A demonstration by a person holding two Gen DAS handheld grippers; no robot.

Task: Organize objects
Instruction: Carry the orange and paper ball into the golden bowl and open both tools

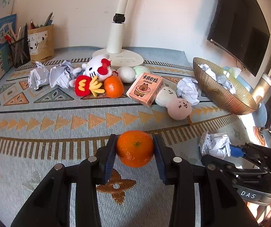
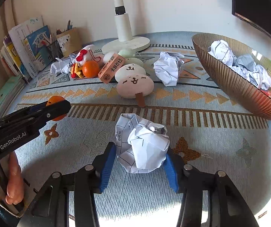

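My left gripper (image 1: pixel 135 141) is shut on an orange mandarin (image 1: pixel 134 152), its blue pads pressed on both sides; the right wrist view shows the same gripper (image 2: pixel 60 106) and fruit (image 2: pixel 55 100) low over the patterned cloth. My right gripper (image 2: pixel 140 149) stands open around a crumpled paper ball (image 2: pixel 143 145) that lies on the cloth between its blue fingers (image 2: pixel 107 164). At the right stands a ribbed golden bowl (image 2: pixel 239 90) holding several paper balls. Another crumpled paper ball (image 2: pixel 168 70) lies left of the bowl.
At the back are a second mandarin (image 1: pixel 113 87), a white cat plush (image 1: pixel 97 67), a red fries plush (image 1: pixel 82 85), a pink box (image 1: pixel 145 89), round face plushes (image 1: pixel 179 108), more crumpled paper (image 1: pixel 39 76), the lamp base (image 1: pixel 122 57), pen holders (image 1: pixel 20 52) and books (image 2: pixel 27 49). A monitor (image 1: pixel 243 34) hangs at the right.
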